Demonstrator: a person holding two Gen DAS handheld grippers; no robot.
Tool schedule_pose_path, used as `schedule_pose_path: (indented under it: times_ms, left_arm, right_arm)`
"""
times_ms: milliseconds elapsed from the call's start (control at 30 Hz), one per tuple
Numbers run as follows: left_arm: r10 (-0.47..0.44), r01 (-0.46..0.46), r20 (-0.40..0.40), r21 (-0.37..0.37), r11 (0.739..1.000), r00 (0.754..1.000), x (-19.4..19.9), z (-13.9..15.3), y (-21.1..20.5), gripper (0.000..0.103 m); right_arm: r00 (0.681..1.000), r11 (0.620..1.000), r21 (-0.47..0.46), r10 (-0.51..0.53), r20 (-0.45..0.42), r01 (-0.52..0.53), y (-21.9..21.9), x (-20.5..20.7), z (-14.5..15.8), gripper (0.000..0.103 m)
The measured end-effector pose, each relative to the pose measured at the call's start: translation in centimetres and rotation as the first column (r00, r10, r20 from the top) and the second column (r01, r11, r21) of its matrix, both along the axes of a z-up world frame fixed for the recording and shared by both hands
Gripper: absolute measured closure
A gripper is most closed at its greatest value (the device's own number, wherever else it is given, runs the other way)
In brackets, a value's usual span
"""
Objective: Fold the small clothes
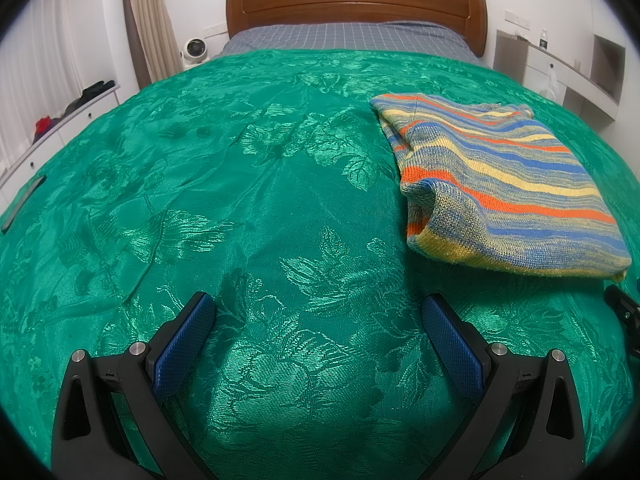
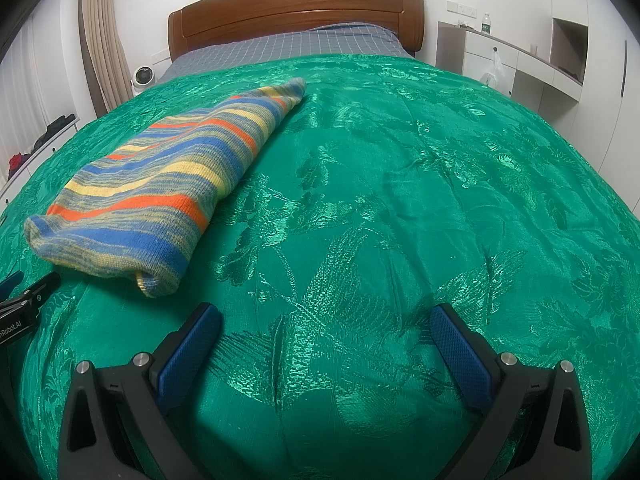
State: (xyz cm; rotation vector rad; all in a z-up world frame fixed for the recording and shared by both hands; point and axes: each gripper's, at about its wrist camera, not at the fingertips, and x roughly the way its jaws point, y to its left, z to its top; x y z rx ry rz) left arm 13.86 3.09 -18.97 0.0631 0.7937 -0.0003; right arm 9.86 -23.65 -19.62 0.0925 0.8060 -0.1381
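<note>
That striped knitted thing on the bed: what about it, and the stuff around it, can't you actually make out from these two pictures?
- Striped knit: folded over in both views, so garment type and inner layers are hidden.
- Bottle on the far shelf: too small to read.
- Flat dark object at the green bedspread edge, left wrist view: too distorted to identify.
- Right gripper and left gripper: bodies cut off by the bottom edge.

Folded sweater (image 1: 508,184) on bedspread (image 1: 240,200), between left tool (image 1: 318,312) and right tool (image 2: 325,322), headboard (image 1: 356,0) behind
</note>
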Motion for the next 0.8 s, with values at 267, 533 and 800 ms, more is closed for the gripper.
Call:
schedule_pose_path:
  times_ms: [267, 533, 800]
  left_arm:
    - [0.0, 0.0, 0.0, -0.001, 1.0, 1.0, 0.01, -0.01, -0.01, 0.0]
    - [0.0, 0.0, 0.0, -0.001, 1.0, 1.0, 0.0, 0.0, 0.01, 0.0]
    - [0.0, 0.0, 0.0, -0.001, 1.0, 1.0, 0.0, -0.01, 0.01, 0.0]
  right_arm:
    - [1.0, 1.0, -0.002, -0.001, -0.006, 0.001, 0.02, -0.02, 0.2, 0.0]
    - [1.0, 1.0, 0.022, 0.0, -0.013, 0.0, -0.26, -0.83, 0.49, 0.0]
    - [1.0, 1.0, 0.028, 0.0, -0.015, 0.0, -0.16, -0.86, 0.49, 0.0]
